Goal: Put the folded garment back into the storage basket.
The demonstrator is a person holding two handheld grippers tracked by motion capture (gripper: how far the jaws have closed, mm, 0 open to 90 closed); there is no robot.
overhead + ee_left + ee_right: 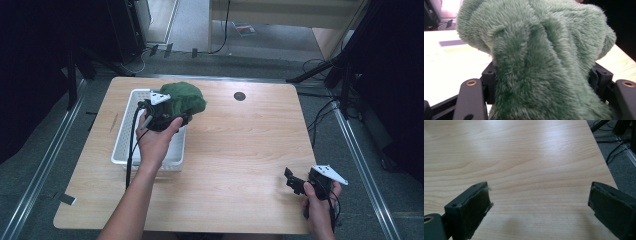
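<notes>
Left gripper (176, 116) is clamped on the green plush cloth (184, 99), which hangs bunched over the far right corner of the white basket (123, 145); the left gripper view shows the fabric (541, 62) pinched between both jaws. Right gripper (295, 182) sits well right of the basket, near the table's (240, 145) front edge, jaws wide apart, holding nothing.
</notes>
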